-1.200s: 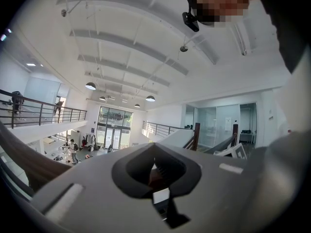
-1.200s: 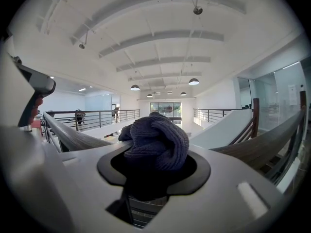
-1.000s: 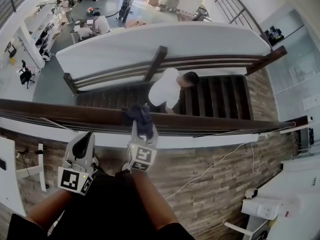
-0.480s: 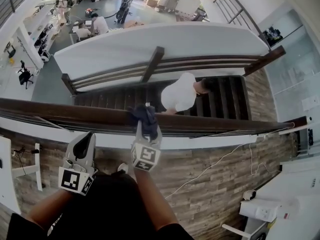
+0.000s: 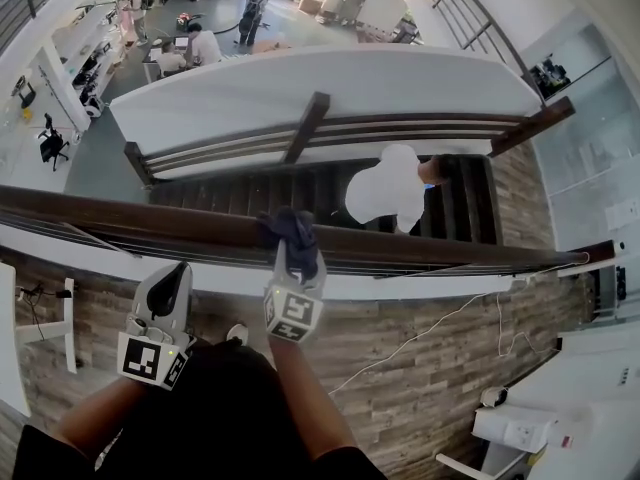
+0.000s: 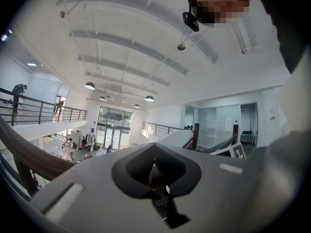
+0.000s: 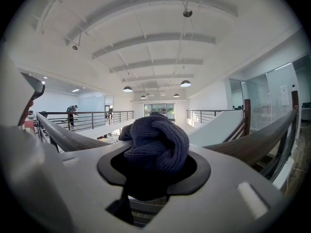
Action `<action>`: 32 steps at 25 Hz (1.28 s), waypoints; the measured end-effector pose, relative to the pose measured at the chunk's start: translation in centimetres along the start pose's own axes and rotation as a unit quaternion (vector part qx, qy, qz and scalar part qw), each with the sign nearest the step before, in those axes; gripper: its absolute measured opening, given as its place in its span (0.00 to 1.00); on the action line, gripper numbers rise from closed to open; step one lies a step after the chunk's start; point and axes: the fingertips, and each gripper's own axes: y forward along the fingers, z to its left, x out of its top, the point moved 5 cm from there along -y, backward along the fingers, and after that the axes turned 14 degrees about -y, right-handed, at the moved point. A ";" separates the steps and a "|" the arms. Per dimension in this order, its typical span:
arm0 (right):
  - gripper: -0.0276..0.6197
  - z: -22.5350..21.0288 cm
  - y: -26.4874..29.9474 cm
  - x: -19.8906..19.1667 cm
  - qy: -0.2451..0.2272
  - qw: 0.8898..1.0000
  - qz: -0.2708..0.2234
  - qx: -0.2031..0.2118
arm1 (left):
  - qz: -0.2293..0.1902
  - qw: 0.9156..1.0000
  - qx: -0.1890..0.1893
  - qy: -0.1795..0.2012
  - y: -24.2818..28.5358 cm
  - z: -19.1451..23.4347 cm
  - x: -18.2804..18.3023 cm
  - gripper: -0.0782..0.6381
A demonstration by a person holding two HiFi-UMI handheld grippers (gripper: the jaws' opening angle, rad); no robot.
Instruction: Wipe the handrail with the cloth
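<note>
Nearest the person: left gripper (image 5: 176,278) held low on the near side of the rail, clear of it. Its claw is pressed together with nothing in it. It takes no part in the wipe.

Right gripper (image 5: 291,250) is reached forward, claw pinching the cloth (image 5: 286,226), a dark blue knitted bundle. The right gripper view shows the cloth bulging out between the jaws. The cloth sits on top of the handrail (image 5: 140,224), roughly mid-span, and appears to be in contact with the wood.

The handrail is dark wood and runs left to right across the whole head view. Long bare stretches lie on both sides of the cloth.

Beyond the rail: staircase (image 5: 250,190) going down, with a person in a white top (image 5: 388,190) on the steps. Further off is a lower floor with people and desks.

Judgement: the wiping step is in hand, cloth on rail, coverage unknown. The next move calls for sliding the cloth along the rail with steady downward pressure while keeping the pinch firm. A loosened cloth could drop over the far side onto the stairs.
</note>
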 end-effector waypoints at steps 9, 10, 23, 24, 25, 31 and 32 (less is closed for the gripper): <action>0.32 -2.3 -0.2 -0.4 0.007 1.000 -0.002 -0.001 | -0.002 1.000 0.004 0.001 0.7 -1.9 -0.5 0.11; 0.32 -2.5 -0.3 -0.4 0.009 1.000 -0.002 -0.004 | -0.002 1.000 0.004 0.001 0.6 -2.0 -0.6 0.11; 0.32 -3.9 -0.8 -1.1 0.017 1.000 -0.006 -0.017 | 0.003 1.000 0.001 0.005 -0.1 -2.9 -1.6 0.11; 0.32 -4.4 -0.8 -1.2 0.019 1.000 -0.006 -0.019 | 0.003 1.000 0.002 0.004 0.0 -3.1 -1.7 0.11; 0.32 -4.9 -0.9 -1.4 0.021 1.000 -0.005 -0.022 | 0.002 1.000 0.003 0.004 0.0 -3.3 -1.8 0.11; 0.32 -6.3 -1.1 -2.0 0.023 0.999 -0.006 -0.030 | 0.000 1.000 0.013 -0.001 -0.5 -3.7 -2.5 0.11; 0.32 -6.3 -1.1 -2.0 0.023 0.999 -0.006 -0.030 | -0.002 1.000 0.015 -0.002 -0.6 -3.8 -2.5 0.11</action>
